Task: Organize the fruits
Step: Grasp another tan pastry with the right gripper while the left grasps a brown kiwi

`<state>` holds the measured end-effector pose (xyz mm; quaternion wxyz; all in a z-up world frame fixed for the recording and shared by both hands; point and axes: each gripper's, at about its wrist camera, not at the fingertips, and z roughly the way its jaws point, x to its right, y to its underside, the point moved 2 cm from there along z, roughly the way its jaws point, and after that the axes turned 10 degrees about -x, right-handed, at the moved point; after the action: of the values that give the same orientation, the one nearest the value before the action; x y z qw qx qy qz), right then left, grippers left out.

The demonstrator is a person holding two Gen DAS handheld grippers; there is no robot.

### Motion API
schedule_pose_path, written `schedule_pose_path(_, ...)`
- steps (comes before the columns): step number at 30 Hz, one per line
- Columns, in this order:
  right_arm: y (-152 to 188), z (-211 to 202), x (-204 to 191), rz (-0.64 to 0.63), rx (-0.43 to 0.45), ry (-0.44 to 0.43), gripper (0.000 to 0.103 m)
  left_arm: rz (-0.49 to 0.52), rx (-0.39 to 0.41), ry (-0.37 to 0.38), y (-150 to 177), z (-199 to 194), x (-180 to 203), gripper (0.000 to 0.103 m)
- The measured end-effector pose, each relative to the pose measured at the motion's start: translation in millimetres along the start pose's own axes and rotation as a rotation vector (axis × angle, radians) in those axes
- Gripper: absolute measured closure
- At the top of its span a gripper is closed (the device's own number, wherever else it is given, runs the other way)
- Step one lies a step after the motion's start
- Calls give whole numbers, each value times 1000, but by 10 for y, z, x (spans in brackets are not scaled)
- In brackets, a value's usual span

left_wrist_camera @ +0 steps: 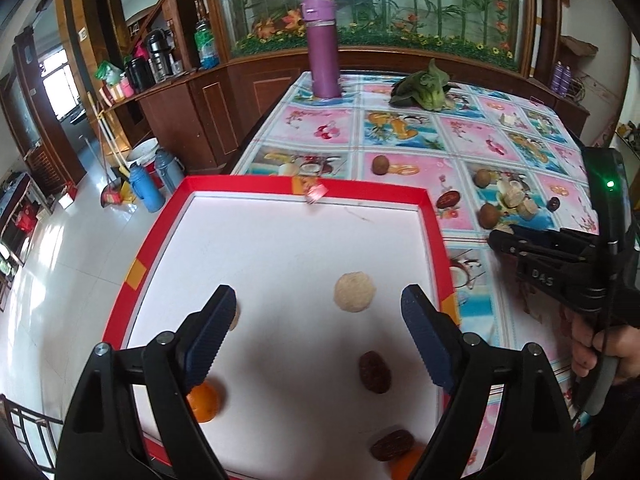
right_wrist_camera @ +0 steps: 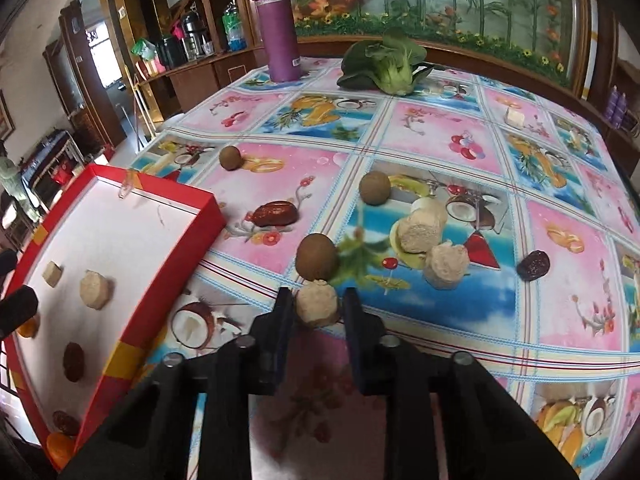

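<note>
Red cardboard tray (left_wrist_camera: 431,216) with white floor, shallow rim, yellow tape patches, sitting at the tabletop's left edge and overhanging it. Holding, in the left wrist view: one pale rough-textured round piece (left_wrist_camera: 354,292), one wrinkled dark-red date (left_wrist_camera: 374,372), a second date (left_wrist_camera: 392,445) near the front rim, one glossy orange (left_wrist_camera: 205,402) partly behind the left finger, another orange (left_wrist_camera: 405,465) at the front edge.

Left gripper (left_wrist_camera: 319,312) hovering over the tray, jaws spread wide, ribbed blue pads (left_wrist_camera: 208,340) gripping nothing.

Right gripper (right_wrist_camera: 316,308) hanging low over the glossy fruit-print tablecloth (right_wrist_camera: 440,136), just right of the tray, jaws narrowed around a pale crumbly cylindrical piece (right_wrist_camera: 318,307); firm contact on both sides impossible to confirm.

Lying loose mid-tabletop: three brown fuzzy kiwis (right_wrist_camera: 317,257), (right_wrist_camera: 374,187), (right_wrist_camera: 230,157); a smooth reddish date (right_wrist_camera: 277,213); two more pale cylinders (right_wrist_camera: 420,229), (right_wrist_camera: 446,265); a dark shrivelled date (right_wrist_camera: 533,265) toward the right edge.

Standing at the far edge: purple matte flask (right_wrist_camera: 276,28); lying beside it, leafy green cabbage (right_wrist_camera: 386,65).
</note>
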<state>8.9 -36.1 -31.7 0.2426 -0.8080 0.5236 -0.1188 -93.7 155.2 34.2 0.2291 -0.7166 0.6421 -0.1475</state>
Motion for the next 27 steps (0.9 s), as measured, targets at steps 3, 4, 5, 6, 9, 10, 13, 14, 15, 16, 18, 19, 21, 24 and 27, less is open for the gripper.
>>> schedule_pose_path(3,46,-34,91,9,3,12,82,42,8,22,-92,-23,161,18)
schedule_pose_path(4,58,-46,132,13,2,19,82,59,15,30,-135,-30,230,18)
schedule_pose_path(5,84,-69,189,21,3,19,82,75,22,39,-173,-35,289,18)
schedule_pose_path(6,112,-94,252,30,4,19,81,96,29,49,-226,-27,376,18)
schedule_pose_path(9,208,-177,443,53,9,20,81,151,32,74,-357,60,632,18)
schedule_pose_path(10,231,-196,507,64,11,18,81,169,25,79,-405,121,741,18)
schedule_pose_path(13,298,-257,692,110,19,1,81,206,0,112,-502,308,1009,18)
schedule_pose_path(14,313,-271,731,122,20,-3,81,215,-9,112,-531,377,1094,18)
schedule_pose_path(15,319,-277,752,129,20,-5,81,222,-17,111,-561,443,1172,18)
schedule_pose_path(16,320,-279,765,133,19,-9,81,226,-22,114,-591,508,1244,18)
schedule_pose_path(18,314,-277,753,134,16,-9,81,232,-34,119,-644,622,1350,18)
schedule_pose_path(19,317,-277,746,131,15,-5,81,231,-40,119,-655,662,1374,18)
schedule_pose_path(21,319,-276,742,126,14,-1,81,226,-61,126,-692,756,1415,18)
schedule_pose_path(24,317,-273,739,124,12,3,81,217,-95,150,-719,865,1458,31)
schedule_pose_path(27,321,-271,744,121,11,7,81,218,-119,171,-716,937,1506,43)
